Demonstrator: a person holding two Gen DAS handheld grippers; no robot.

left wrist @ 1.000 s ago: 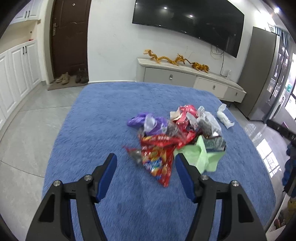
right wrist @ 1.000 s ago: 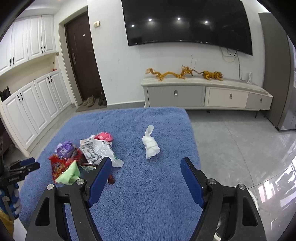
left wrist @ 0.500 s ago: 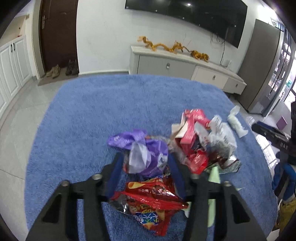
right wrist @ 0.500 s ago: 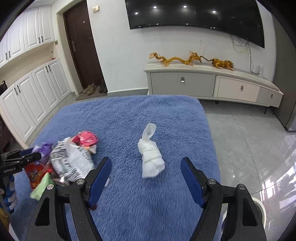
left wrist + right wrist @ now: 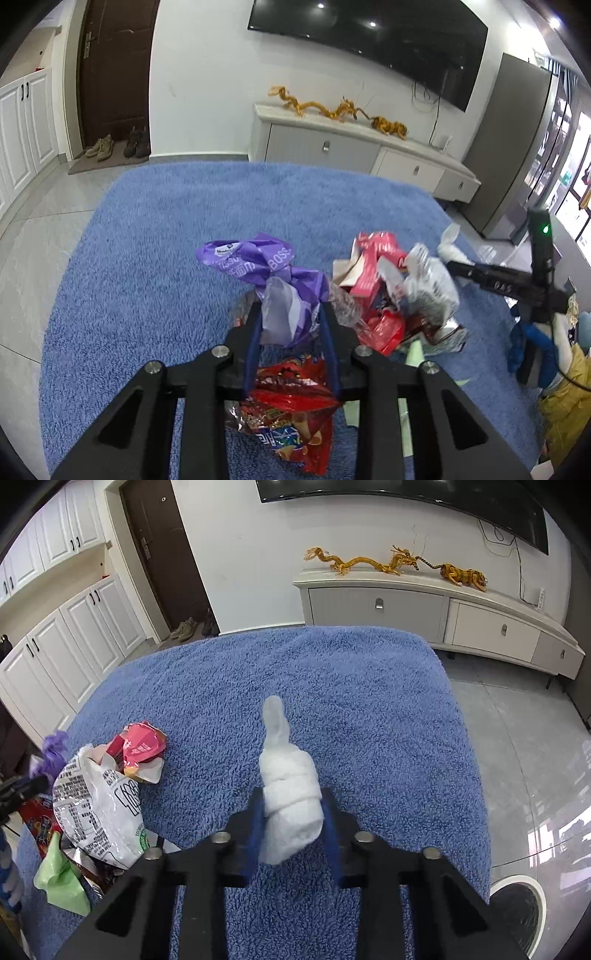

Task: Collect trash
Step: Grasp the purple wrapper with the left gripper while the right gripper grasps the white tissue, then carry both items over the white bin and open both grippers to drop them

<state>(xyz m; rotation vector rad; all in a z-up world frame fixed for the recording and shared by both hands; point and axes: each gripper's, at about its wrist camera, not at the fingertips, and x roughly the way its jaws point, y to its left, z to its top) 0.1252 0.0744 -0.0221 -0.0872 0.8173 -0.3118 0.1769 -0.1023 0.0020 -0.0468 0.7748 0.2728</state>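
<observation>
On the blue rug (image 5: 354, 686), both grippers' jaws have just been closing, left gripper (image 5: 291, 334) pinching the purple bag (image 5: 284, 273), right gripper (image 5: 291, 821) pinching the white wad (image 5: 290, 794); lift each slowly, confirming firm hold before clearing the pile.

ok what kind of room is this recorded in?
Most likely a home living room: a big wall-mounted TV hangs over a low media cabinet, a blue shag rug covers the tiled floor, and shoes sit by the entry door.

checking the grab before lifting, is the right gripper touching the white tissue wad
Touching. The right wrist view shows the right gripper with both blue pads pressed against the sides of the white tissue wad, jaws having just closed on it.
</observation>
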